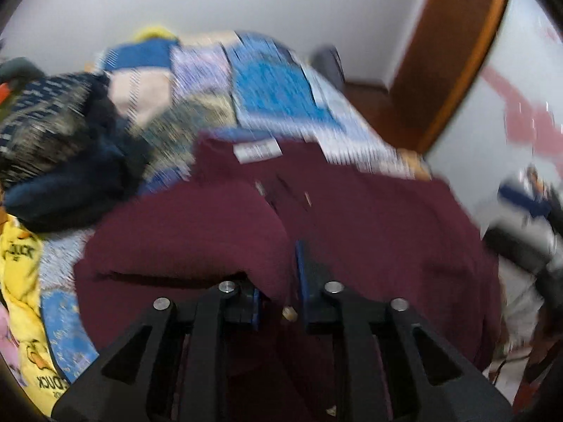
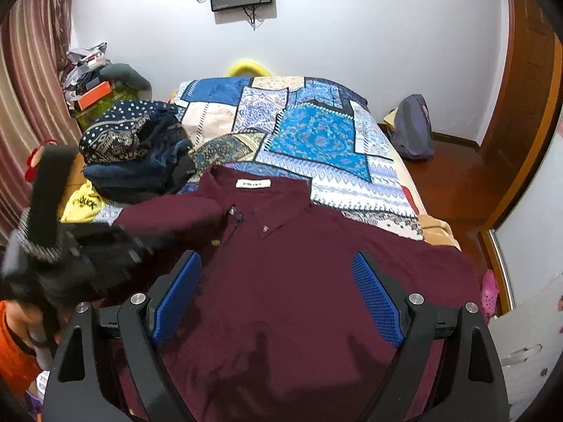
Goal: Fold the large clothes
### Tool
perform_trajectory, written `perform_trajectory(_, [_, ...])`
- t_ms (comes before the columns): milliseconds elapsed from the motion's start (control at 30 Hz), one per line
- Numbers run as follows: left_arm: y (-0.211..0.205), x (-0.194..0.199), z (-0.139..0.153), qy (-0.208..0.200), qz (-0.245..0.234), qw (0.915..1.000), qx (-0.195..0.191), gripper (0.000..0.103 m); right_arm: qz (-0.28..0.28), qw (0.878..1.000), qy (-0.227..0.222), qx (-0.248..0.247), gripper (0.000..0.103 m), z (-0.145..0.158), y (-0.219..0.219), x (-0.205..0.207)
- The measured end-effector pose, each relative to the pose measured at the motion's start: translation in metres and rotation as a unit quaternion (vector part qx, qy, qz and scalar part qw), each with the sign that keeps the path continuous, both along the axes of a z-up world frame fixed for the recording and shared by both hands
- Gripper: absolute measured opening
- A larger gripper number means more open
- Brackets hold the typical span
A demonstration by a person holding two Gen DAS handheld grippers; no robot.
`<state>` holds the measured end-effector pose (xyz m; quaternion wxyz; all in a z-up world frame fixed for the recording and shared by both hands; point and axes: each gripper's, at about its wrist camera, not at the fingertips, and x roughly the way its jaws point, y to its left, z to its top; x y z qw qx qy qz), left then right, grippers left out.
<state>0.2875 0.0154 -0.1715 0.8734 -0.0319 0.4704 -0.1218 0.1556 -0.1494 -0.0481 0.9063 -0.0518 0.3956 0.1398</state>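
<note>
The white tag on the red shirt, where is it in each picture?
Left wrist view: the white tag sits just above the middle, on the collar of the red shirt.
Right wrist view: the tag is near the middle, on the collar.
Shared landmark: the patchwork bedspread behind the collar.

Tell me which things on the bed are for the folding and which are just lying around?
For the folding: maroon shirt, left hand-held gripper, right hand-held gripper.

Lying about: dark clothes pile, yellow duck cloth, patchwork bedspread, backpack.
</note>
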Motion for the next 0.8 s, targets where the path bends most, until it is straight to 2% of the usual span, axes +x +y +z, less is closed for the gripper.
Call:
perform_trajectory(33, [-0.010, -0.005, -0.008, 0.013, -0.014, 0.9998, 0.001, 0.035, 0.000, 1.000, 0.002, -0.002, 0.086, -0.001, -0.002, -0.002])
perform_trajectory(100, [-0.023, -0.012, -0.014, 0.024, -0.029, 0.9993, -0.001, 0.051, 0.003, 1.000, 0.005, -0.010, 0.086, -0.003, -0.004, -0.004])
perform_trajectory(233, [-0.022, -0.028, -0.005, 0.012, -0.033, 0.9993, 0.012, 0.055, 0.012, 1.000, 0.005, -0.028, 0.086, -0.004, 0.000, -0.009])
perform_trajectory(333, [-0.004, -0.036, 0.018, -0.003, -0.022, 0.9997, -0.007, 0.060, 0.023, 0.999, -0.004, -0.032, 0.086, 0.000, 0.007, -0.013])
perform_trajectory(467, [0.038, -0.044, 0.048, -0.044, 0.022, 0.9988, -0.005, 0.071, 0.049, 0.998, -0.024, -0.042, 0.086, 0.010, 0.028, -0.015])
perform_trajectory(600, [0.092, -0.052, 0.069, -0.077, 0.083, 0.9936, 0.003, 0.084, 0.081, 0.995, -0.037, -0.050, 0.086, 0.016, 0.055, -0.012])
perform_trajectory(800, [0.171, -0.063, 0.062, -0.080, 0.165, 0.9824, 0.036, 0.085, 0.162, 0.984, -0.025, -0.075, 0.086, 0.009, 0.124, 0.003])
